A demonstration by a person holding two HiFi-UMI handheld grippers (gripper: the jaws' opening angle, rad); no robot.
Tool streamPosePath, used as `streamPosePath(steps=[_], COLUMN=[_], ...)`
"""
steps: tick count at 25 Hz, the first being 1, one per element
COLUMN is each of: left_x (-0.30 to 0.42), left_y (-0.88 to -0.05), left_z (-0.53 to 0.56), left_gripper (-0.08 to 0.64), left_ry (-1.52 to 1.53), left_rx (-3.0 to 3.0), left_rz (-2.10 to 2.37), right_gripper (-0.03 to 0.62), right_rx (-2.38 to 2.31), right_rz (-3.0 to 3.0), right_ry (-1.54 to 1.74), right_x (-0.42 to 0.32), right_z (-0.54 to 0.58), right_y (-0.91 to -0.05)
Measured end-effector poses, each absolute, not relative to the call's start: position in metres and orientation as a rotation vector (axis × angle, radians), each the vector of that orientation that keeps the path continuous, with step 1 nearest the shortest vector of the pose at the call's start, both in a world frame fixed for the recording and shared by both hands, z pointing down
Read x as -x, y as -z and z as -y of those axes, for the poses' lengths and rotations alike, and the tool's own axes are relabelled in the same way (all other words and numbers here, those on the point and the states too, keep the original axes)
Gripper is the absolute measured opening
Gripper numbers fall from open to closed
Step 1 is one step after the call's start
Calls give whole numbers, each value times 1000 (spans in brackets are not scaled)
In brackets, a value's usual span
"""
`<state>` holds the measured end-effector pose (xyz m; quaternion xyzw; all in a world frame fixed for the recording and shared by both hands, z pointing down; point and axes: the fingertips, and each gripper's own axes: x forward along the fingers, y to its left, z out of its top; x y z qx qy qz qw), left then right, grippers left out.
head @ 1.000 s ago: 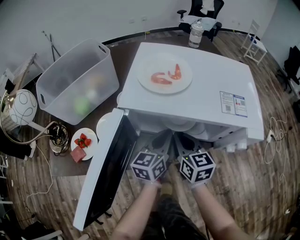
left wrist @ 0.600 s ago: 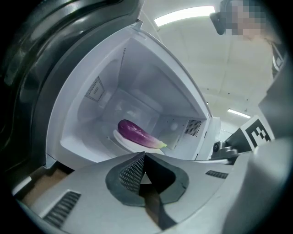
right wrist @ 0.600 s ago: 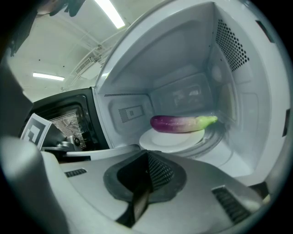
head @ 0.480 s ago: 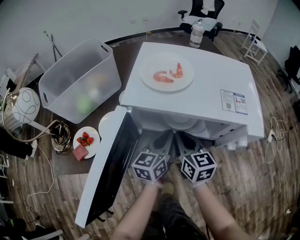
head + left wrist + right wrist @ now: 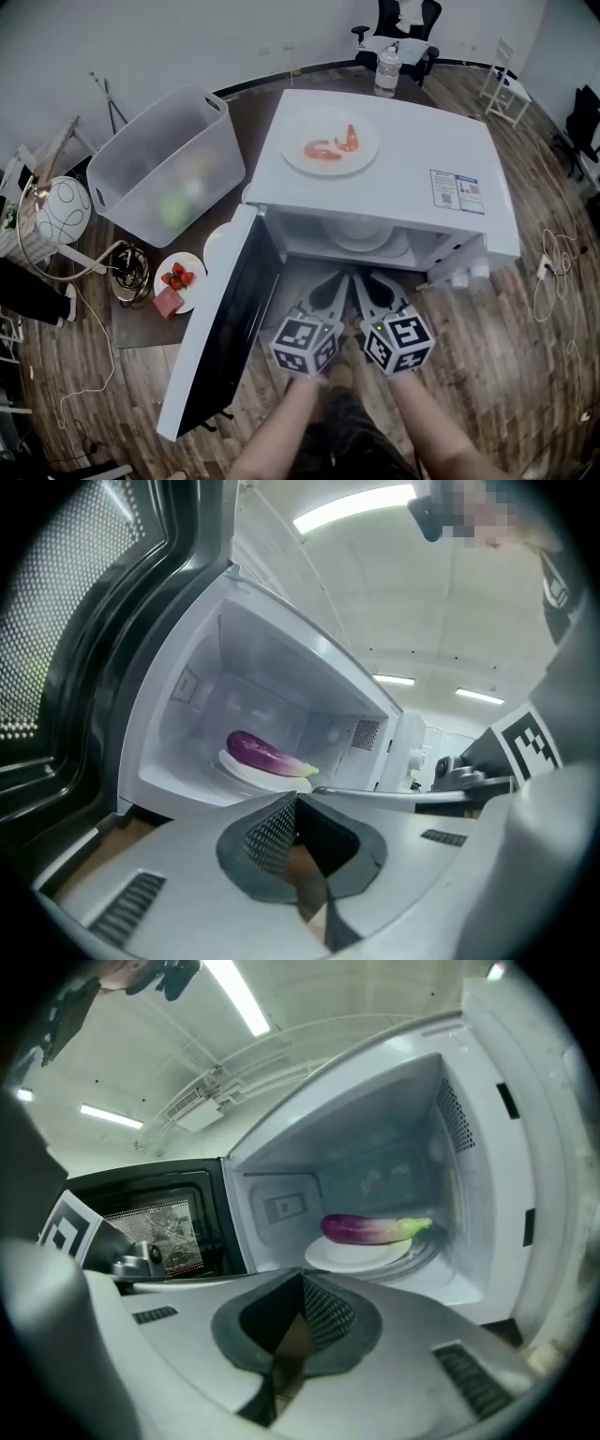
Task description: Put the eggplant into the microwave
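Left gripper [image 5: 297, 801] jaws closed together, pads touching. Purple eggplant [image 5: 263, 752] lies on white plate [image 5: 246, 772] inside open microwave [image 5: 183, 761]; door [image 5: 66, 630] swung out at left.

microwave [image 5: 412, 150]: smooth white casing | eggplant [image 5: 366, 1229]: glossy skin | bin [image 5: 159, 114]: translucent plastic | floor [image 5: 525, 375]: wood

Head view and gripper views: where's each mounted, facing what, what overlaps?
Head view: on the person's head, looking steeply down at the open microwave; both forearms, left gripper, right gripper show.
Left gripper view: on that gripper, facing into the microwave; its shut jaws below.
Right gripper view: likewise, jaws shut.
Shared: eggplant on its plate.
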<state>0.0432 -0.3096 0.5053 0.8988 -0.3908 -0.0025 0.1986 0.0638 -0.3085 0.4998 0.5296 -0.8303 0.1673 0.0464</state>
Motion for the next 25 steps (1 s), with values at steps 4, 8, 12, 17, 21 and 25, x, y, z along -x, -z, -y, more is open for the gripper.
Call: streamPosePath(steps=[4, 8, 12, 17, 21, 25], left_x=[-42, -40, -38, -35, -31, -27], left_y=[-501, -497, -488, -475, -466, -460], left_z=[292, 272, 253, 227, 205, 181], left_gripper=[3, 3, 3, 3, 3, 2], left_ry=[-1, -2, -8, 4, 20, 12], left_rx=[-2520, -2520, -2539, -2549, -2553, -2571], left_rz=[1086, 1073, 1062, 1054, 1050, 1042], right_gripper=[2, 2, 2, 2, 2, 2], right_rx=[-1602, -1581, -1577, -1548, -1528, -1510], right_rz=[2542, 2549, 2559, 2581, 2597, 2621], right_ry=[-519, -507, -509, -486, -456, -456], right_x=[-62, -60, -60, -55, -48, -43], right_z=[292, 273, 253, 225, 204, 183], right_y=[-496, -489, -480, -466, -455, -445])
